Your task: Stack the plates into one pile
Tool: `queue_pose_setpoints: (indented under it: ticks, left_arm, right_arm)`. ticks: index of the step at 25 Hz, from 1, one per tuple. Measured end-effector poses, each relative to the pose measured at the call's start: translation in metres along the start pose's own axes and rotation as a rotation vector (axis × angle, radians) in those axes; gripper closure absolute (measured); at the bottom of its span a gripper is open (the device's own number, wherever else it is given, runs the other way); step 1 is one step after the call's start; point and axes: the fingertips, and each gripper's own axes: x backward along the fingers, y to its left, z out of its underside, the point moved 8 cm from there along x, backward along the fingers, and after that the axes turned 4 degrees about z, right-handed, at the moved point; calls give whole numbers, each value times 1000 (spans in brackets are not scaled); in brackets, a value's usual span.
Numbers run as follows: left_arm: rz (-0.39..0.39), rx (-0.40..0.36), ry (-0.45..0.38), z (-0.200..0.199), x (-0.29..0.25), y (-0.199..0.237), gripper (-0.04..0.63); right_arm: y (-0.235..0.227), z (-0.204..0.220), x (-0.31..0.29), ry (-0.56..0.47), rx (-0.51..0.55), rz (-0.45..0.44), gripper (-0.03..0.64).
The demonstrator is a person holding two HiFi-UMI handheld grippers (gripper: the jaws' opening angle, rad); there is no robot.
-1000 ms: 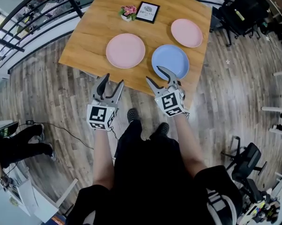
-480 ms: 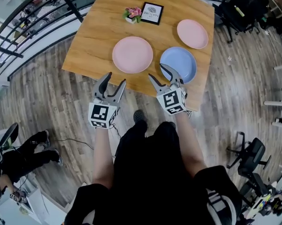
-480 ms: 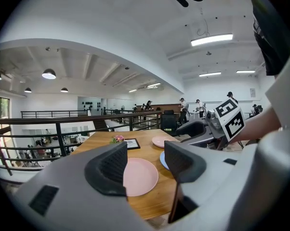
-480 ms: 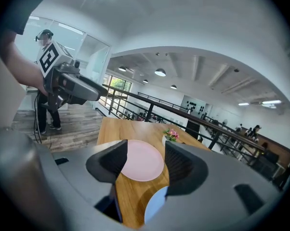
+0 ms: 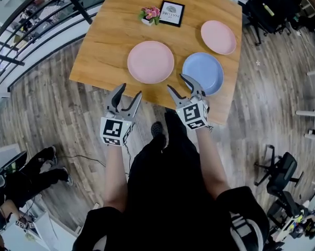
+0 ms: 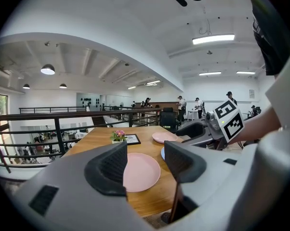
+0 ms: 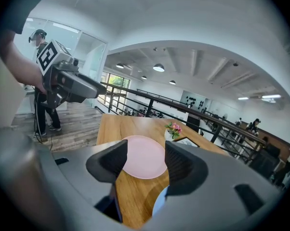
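Three plates lie apart on the wooden table point(image 5: 110, 35). A large pink plate point(image 5: 150, 61) sits in the middle, a blue plate point(image 5: 202, 72) to its right near the front edge, and a smaller pink plate point(image 5: 218, 36) at the far right. My left gripper point(image 5: 126, 91) hangs open just off the table's front edge, below the large pink plate point(image 6: 140, 171). My right gripper point(image 5: 181, 83) is open over the front edge, its right jaw at the blue plate's near rim. Both hold nothing. The right gripper view shows the large pink plate point(image 7: 144, 162) between the jaws.
A small pot of pink flowers point(image 5: 149, 14) and a framed card point(image 5: 171, 13) stand at the table's back. A black railing point(image 5: 37, 20) runs along the left. Office chairs point(image 5: 275, 7) stand at the upper right. A person point(image 5: 21, 177) stands at the lower left.
The view has shifted slightly, so the table and plates appear a little further right. Both grippers stay open at the table's front edge, barely moved.
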Motion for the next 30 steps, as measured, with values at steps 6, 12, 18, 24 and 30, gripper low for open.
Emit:
queue_pose_setpoints:
  ticks: [6, 12, 18, 24, 30]
  left_arm:
    - [-18, 23, 36, 16, -5, 9, 345]
    - [-43, 40, 69, 29, -8, 16, 345]
    - [-67, 70, 90, 41, -11, 22, 345]
    - [-79, 95, 111, 53, -15, 27, 345]
    - [-95, 123, 130, 68, -16, 33, 345]
  right_arm:
    - [0, 14, -23, 32, 2, -34, 359]
    - [7, 27, -40, 61, 16, -87, 359]
    - [20, 39, -60, 90, 69, -164, 367]
    - [35, 51, -81, 122, 106, -233, 362]
    - [45, 61, -99, 134, 124, -281, 365]
